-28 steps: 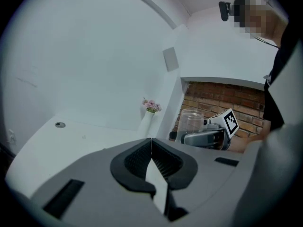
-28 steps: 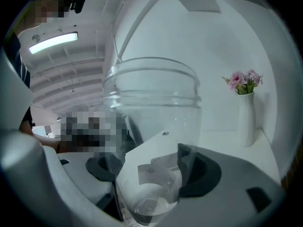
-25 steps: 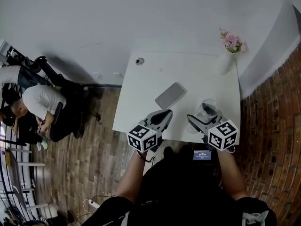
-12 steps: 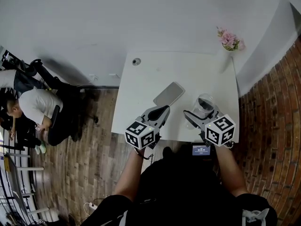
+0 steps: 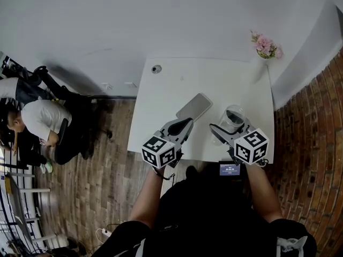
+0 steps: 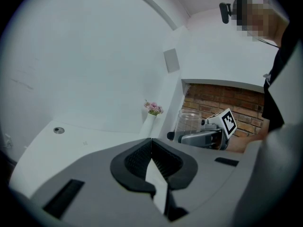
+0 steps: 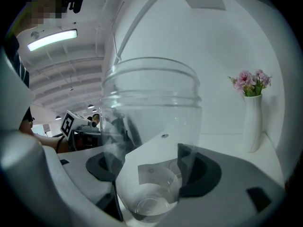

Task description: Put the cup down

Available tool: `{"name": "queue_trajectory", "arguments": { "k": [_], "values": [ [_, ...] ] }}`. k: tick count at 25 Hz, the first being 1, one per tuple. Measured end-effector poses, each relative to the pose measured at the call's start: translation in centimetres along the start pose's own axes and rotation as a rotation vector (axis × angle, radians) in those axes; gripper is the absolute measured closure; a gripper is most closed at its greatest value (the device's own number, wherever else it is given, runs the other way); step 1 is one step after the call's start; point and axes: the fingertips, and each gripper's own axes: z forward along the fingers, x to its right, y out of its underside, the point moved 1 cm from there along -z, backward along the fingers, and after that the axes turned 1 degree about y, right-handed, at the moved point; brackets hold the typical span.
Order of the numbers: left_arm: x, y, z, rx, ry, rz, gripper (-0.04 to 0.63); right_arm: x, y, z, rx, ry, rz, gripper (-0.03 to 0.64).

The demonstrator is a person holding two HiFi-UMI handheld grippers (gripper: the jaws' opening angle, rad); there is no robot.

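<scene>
Clear cup (image 7: pixel 150 126) (image 5: pixel 234 119) clamped between the pads of the right gripper (image 7: pixel 151 170) (image 5: pixel 227 127), at 4 o'clock on the white table (image 5: pixel 161 103). Phone (image 5: pixel 194 107) at the cup's 10 o'clock, vase (image 5: pixel 261 63) at 1 o'clock. Left gripper (image 6: pixel 151 151) (image 5: pixel 183 126) at 9 o'clock, jaws together, nothing between them.

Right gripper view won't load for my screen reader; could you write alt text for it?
A clear glass cup fills the frame, upright and gripped between the dark pads of the right gripper, above a white table. A white vase of pink flowers stands at the right.
</scene>
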Motion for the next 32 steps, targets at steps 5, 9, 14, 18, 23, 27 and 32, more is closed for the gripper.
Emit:
{"name": "queue_trajectory", "arguments": {
  "k": [5,9,14,18,23,27,32],
  "values": [
    [-0.5,0.1,0.3,-0.005,-0.011,-0.008,0.586,0.7,0.5,0.9,-0.023,-0.009,0.004,0.261],
    [-0.8,-0.1,0.8,-0.012,-0.017,-0.002,0.586,1.4,0.8,2.4,-0.038,-0.029,0.001,0.261],
    [-1.6,-0.1,1.2,-0.029,-0.034,-0.006,0.586,2.7,0.9,5.1,-0.061,-0.045,-0.032,0.261],
    [-2.4,0.0,1.7,-0.046,-0.051,-0.012,0.586,4.3,1.3,7.6,-0.086,-0.049,-0.082,0.261],
    [-3.4,0.3,2.2,-0.061,-0.072,-0.04,0.586,6.7,1.7,11.2,-0.083,-0.053,-0.069,0.261],
    [-3.9,-0.1,2.4,-0.038,-0.073,-0.077,0.586,8.2,1.2,14.0,-0.051,-0.048,-0.055,0.261],
    [-4.8,-0.1,2.3,-0.028,-0.095,-0.104,0.586,8.7,1.4,17.1,-0.043,-0.062,-0.083,0.261]
  ]
}}
